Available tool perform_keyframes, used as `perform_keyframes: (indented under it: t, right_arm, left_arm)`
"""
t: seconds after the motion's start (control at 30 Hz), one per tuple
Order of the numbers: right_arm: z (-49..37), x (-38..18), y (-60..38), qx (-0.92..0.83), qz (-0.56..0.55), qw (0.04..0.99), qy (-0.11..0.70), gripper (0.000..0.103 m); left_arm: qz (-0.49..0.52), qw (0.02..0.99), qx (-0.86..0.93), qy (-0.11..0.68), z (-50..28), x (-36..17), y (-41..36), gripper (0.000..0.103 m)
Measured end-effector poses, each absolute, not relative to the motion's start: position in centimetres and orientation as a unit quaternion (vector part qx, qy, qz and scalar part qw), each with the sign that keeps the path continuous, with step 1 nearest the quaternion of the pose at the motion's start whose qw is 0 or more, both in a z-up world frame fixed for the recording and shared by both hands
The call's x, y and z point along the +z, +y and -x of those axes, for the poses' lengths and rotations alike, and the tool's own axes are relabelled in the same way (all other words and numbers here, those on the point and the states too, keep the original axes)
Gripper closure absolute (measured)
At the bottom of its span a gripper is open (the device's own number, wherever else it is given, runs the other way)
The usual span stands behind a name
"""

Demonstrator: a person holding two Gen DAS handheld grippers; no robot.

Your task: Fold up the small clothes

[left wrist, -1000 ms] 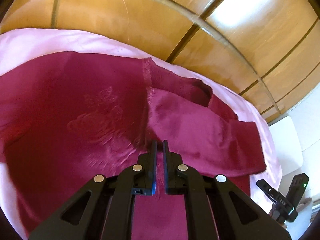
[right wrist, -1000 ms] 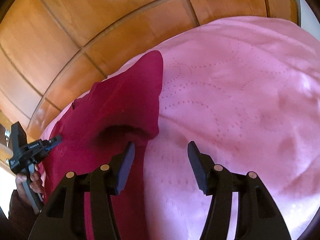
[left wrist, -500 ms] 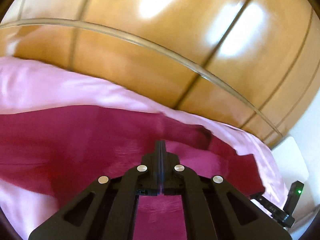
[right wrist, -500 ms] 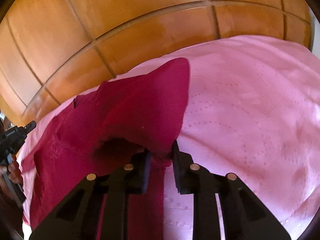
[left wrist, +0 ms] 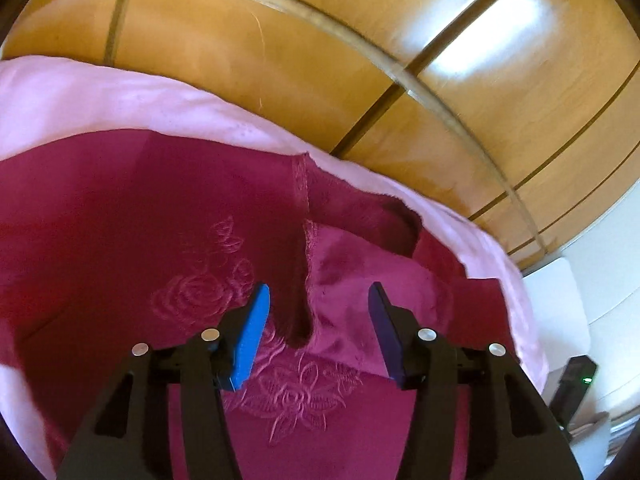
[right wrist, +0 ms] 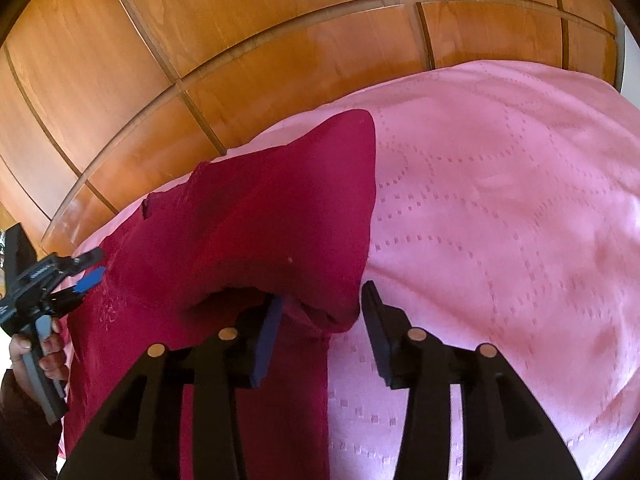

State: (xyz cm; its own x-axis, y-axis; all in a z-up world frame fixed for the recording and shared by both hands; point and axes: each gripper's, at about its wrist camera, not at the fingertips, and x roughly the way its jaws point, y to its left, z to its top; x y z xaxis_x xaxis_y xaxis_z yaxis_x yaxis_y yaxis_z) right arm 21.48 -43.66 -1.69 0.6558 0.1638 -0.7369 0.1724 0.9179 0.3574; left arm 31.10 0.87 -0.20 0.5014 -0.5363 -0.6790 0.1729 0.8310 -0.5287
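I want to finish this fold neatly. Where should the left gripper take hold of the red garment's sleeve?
Probably the sleeve at its raised seamed edge, which stands up off the red garment between the open fingers of the left gripper. Come straight forward and down so one finger slips into the dark hollow under the edge.

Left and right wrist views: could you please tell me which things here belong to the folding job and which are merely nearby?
Belongs to the job:
- maroon garment
- left gripper, open
- right gripper, open
- pink bedspread, the folding surface

Just nearby:
- wooden wardrobe
- white furniture
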Motion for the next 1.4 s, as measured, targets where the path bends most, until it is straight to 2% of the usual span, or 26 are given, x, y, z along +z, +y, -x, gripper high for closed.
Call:
perform_keyframes:
  t: [0.07, 0.13, 0.2, 0.4, 0.43, 0.47, 0.5, 0.63, 0.7, 0.8, 0.83, 0.87, 0.93, 1.03, 1.2, 1.27, 1.4]
  right_arm:
    - [-21.7, -1.7, -43.7, -0.006, -0.202, 0.887, 0.414, 0.059]
    - [-21.9, -1.7, -43.8, -0.009, -0.204, 0.887, 0.414, 0.059]
    - [-22.2, -1.7, -43.9, -0.014, -0.203, 0.888, 0.413, 0.059]
    - [-22.1, -1.6, -43.7, -0.017, -0.194, 0.892, 0.408, 0.059]
    - [-22.1, -1.7, -43.5, -0.011, -0.190, 0.891, 0.412, 0.063]
    - [-22.3, -2.0, -42.9, -0.004, -0.181, 0.890, 0.419, 0.071]
    - [-22.4, -2.2, -42.5, -0.001, -0.171, 0.890, 0.423, 0.074]
    - [-22.6, -2.8, -40.8, 0.001, -0.127, 0.888, 0.443, 0.078]
    - [-22.1, -2.5, -40.8, 0.010, -0.104, 0.880, 0.463, 0.076]
    - [-20.6, -1.0, -41.1, 0.029, -0.089, 0.879, 0.467, 0.063]
    - [-20.0, -0.1, -41.2, 0.036, -0.090, 0.883, 0.459, 0.056]
    - [-19.6, 1.0, -41.0, 0.046, -0.095, 0.889, 0.445, 0.046]
    - [-19.8, 2.8, -40.2, 0.059, -0.104, 0.901, 0.417, 0.035]
    - [-21.6, 3.5, -38.3, 0.069, -0.102, 0.910, 0.397, 0.034]
    - [-25.1, -1.1, -36.5, 0.036, -0.096, 0.891, 0.442, 0.036]
    - [-25.0, -3.4, -36.2, 0.025, -0.078, 0.886, 0.456, 0.035]
    - [-24.1, -4.1, -35.4, 0.014, -0.039, 0.903, 0.428, 0.034]
  left_arm:
    - [0.188, 0.841, -0.209, 0.462, -31.7, -0.9, -0.1, 0.057]
    - [0.166, 0.840, -0.206, 0.473, -32.2, -1.8, -1.2, 0.094]
    - [0.158, 0.844, -0.203, 0.470, -32.1, -1.9, -1.4, 0.098]
    - [0.190, 0.881, -0.200, 0.386, -29.0, 3.4, 2.4, 0.099]
    - [0.184, 0.886, -0.194, 0.380, -28.5, 4.0, 3.0, 0.099]
    - [0.176, 0.890, -0.185, 0.378, -28.2, 4.3, 3.7, 0.099]
    - [0.165, 0.893, -0.174, 0.382, -28.1, 4.2, 4.4, 0.099]
    - [0.134, 0.887, -0.139, 0.419, -29.1, 1.8, 5.4, 0.099]
    - [0.107, 0.887, -0.117, 0.433, -29.5, 0.4, 5.1, 0.099]
    - [0.084, 0.888, -0.107, 0.440, -29.3, -1.0, 4.8, 0.099]
    - [0.087, 0.888, -0.109, 0.439, -29.2, -1.1, 4.8, 0.099]
    - [0.089, 0.888, -0.111, 0.436, -29.1, -1.0, 4.8, 0.099]
    - [0.096, 0.892, -0.113, 0.426, -29.0, -0.6, 4.9, 0.099]
    - [0.108, 0.896, -0.113, 0.416, -29.0, 0.0, 5.3, 0.099]
    - [0.084, 0.905, -0.096, 0.407, -29.4, 0.6, 4.5, 0.099]
    - [0.058, 0.899, -0.089, 0.424, -30.2, -0.5, 3.9, 0.099]
    - [0.056, 0.897, -0.079, 0.431, -30.3, -2.8, 4.1, 0.096]
